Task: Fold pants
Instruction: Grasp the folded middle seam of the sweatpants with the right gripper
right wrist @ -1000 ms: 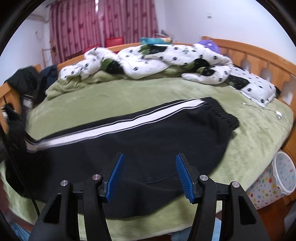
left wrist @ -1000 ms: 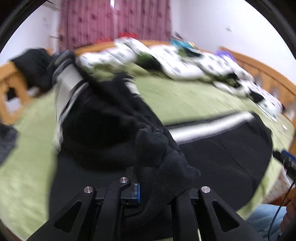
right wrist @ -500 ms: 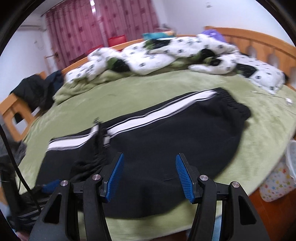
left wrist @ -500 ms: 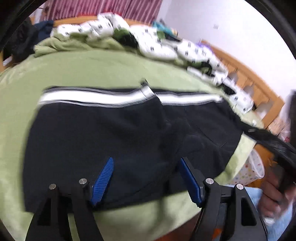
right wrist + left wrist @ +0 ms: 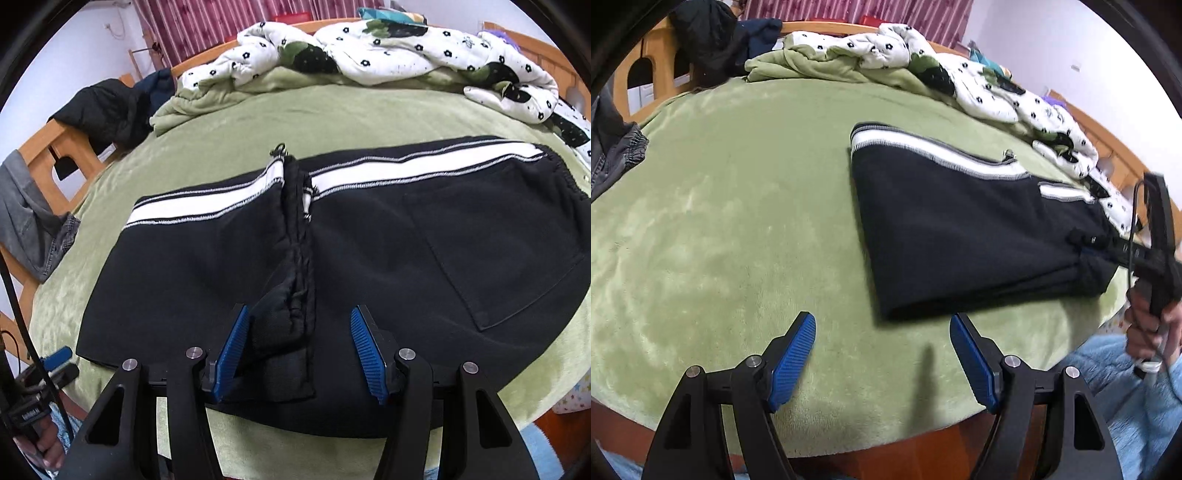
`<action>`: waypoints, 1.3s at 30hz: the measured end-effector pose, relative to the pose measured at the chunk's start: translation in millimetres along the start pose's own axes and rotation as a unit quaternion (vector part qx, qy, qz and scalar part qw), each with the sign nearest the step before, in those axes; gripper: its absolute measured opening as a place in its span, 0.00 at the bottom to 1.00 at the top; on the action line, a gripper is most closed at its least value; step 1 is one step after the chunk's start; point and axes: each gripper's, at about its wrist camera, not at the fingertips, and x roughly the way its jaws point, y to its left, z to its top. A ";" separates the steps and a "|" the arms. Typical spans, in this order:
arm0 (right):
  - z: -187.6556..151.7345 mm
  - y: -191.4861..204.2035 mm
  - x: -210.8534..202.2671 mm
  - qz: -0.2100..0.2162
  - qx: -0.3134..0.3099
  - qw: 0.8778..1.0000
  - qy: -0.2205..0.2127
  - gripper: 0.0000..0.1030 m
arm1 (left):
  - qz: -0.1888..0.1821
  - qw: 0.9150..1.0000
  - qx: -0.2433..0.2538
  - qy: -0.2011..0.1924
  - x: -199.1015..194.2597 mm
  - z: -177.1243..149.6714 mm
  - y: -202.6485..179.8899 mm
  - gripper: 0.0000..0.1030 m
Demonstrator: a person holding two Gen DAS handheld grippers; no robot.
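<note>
The black pants [image 5: 388,258] with a white side stripe lie folded over on the green bed. The leg cuffs [image 5: 291,288] rest across the middle of the upper part. My right gripper [image 5: 295,350] is open, its jaws either side of the cuff end at the near edge. In the left wrist view the folded pants [image 5: 960,229] lie to the right. My left gripper [image 5: 882,350] is open and empty above bare blanket, left of the fold. The right gripper's body [image 5: 1160,240] shows at the pants' right end.
A green blanket [image 5: 720,221] covers the bed. A white flowered quilt [image 5: 369,51] is heaped at the back. Dark clothes [image 5: 107,110] hang on the wooden bed frame [image 5: 55,147] at the left. Grey trousers [image 5: 33,229] lie at the left edge.
My left gripper carried the leg ends over onto the upper part, let go and opened, then drew back left off the pants. My right gripper moved in close over the cuffs.
</note>
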 end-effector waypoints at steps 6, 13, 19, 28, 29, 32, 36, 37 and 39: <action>-2.9 -2.7 16.5 0.021 0.024 0.999 0.029 0.56 | 0.047 0.999 -0.005 -0.010 17.9 2.2 -2.5 0.71; -2.8 -0.9 33.3 0.040 0.040 0.998 0.034 0.37 | 0.055 0.998 -0.013 -0.028 27.0 2.5 -0.3 0.71; 0.1 -4.9 11.2 0.065 0.045 0.997 -0.013 0.20 | 0.044 0.998 -0.017 -0.044 18.8 -1.3 4.7 0.71; -3.4 -33.1 3.3 0.042 0.086 0.995 -0.025 0.19 | 0.016 0.999 -0.014 -0.045 11.2 -6.4 7.6 0.71; -3.2 -29.1 3.5 0.035 0.076 0.996 -0.024 0.19 | 0.019 0.999 -0.009 -0.043 11.9 -6.3 6.4 0.71; -9.5 -24.6 17.5 0.018 0.065 0.998 0.004 0.24 | 0.023 0.999 -0.011 -0.035 13.9 -6.2 6.9 0.71; -11.9 -27.9 16.5 0.018 0.072 0.997 -0.001 0.28 | 0.024 0.999 -0.022 -0.030 14.3 -4.6 9.7 0.71; -12.9 -29.1 15.3 0.016 0.073 0.997 -0.003 0.31 | 0.025 0.999 -0.023 -0.030 15.8 -3.7 8.8 0.71; -18.7 -32.6 11.1 0.018 0.085 0.996 -0.012 0.32 | 0.033 0.999 -0.020 -0.031 19.8 -0.8 5.2 0.71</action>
